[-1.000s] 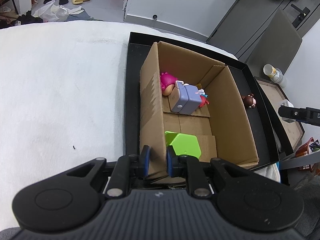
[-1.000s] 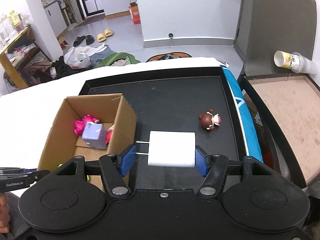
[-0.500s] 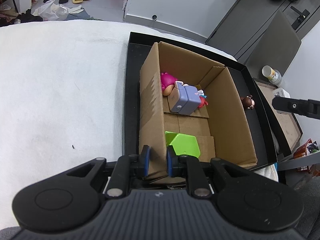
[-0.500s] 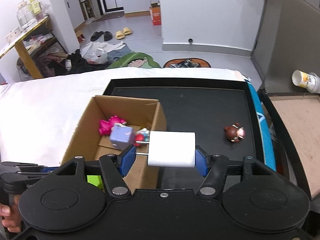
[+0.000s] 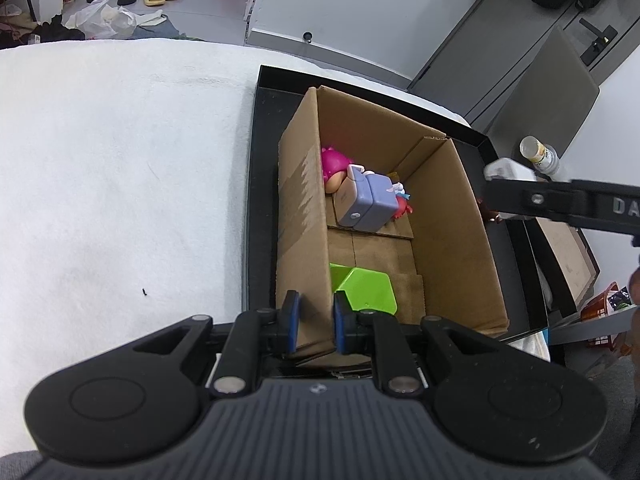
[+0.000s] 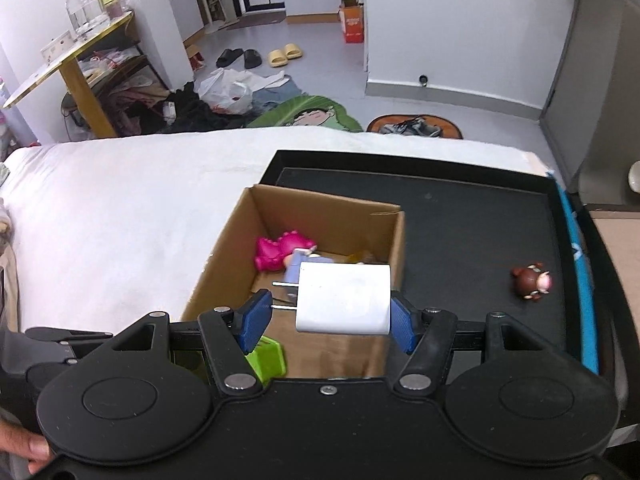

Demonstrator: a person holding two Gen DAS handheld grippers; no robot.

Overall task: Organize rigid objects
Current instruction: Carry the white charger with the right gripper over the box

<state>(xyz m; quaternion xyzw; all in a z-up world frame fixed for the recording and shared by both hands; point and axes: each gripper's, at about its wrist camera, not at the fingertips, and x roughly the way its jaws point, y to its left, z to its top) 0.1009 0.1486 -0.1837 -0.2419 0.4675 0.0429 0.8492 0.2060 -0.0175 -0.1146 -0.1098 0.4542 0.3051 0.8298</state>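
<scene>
The left gripper [image 5: 314,322], black with blue-padded jaws, is clamped on the near wall of the brown cardboard box [image 5: 304,216]. The right gripper [image 6: 326,316] is raised, its jaws pinching a white rectangular plug charger [image 6: 344,298] held level.

Left wrist view: close above the cardboard box [image 5: 448,216] near wall, facing down and forward along its length. Right wrist view: higher, farther back, facing forward across the black tray [image 6: 460,216] toward the room. Shared: box interior, tray, white cloth [image 5: 120,168].
</scene>
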